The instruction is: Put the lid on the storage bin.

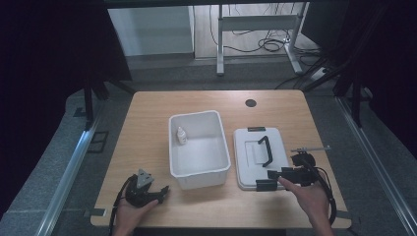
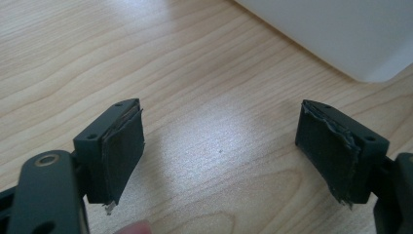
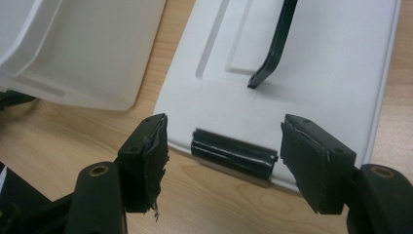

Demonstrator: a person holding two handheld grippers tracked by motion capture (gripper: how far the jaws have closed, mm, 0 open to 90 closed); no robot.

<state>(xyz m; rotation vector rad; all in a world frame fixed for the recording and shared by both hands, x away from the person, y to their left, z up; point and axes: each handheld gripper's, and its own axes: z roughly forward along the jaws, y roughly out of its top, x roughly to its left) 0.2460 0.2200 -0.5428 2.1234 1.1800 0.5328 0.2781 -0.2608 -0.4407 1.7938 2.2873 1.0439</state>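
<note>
Lid (image 1: 259,156) flat on the table (image 1: 147,132), right of the bin (image 1: 199,147), handle (image 1: 266,150) up on its top. Right tongs (image 1: 263,185) at the lid's near edge, held by the right hand (image 1: 307,196), jaws spread wide and gripping nothing. In the right gripper view, right tongs (image 3: 224,163) straddling the black clip (image 3: 233,157) on the lid's (image 3: 321,73) near rim: one jaw to each side of the clip, both apart from it, the clip between them and just beyond the pads. Handle's (image 3: 275,46) foot seen farther along the lid, past the clip. Corner of the bin (image 3: 78,53) to the left there, just beside the lid, a strip of wood between the two. Left tongs (image 1: 156,193) near the table's near-left corner, in the left hand (image 1: 133,214), well apart from the lid and just near and left of the bin's near corner. In the left gripper view, left tongs (image 2: 219,146) likewise spread, nothing between the pads, bare wood below, bin's rounded corner (image 2: 341,34) beyond at upper right. Bin open, white, standing mid-table; inside, one small bottle (image 1: 181,135) against the left wall toward the far end, upright or nearly so. Lid bare on top apart from handle and clips; a second clip (image 1: 256,129) at its far edge.
</note>
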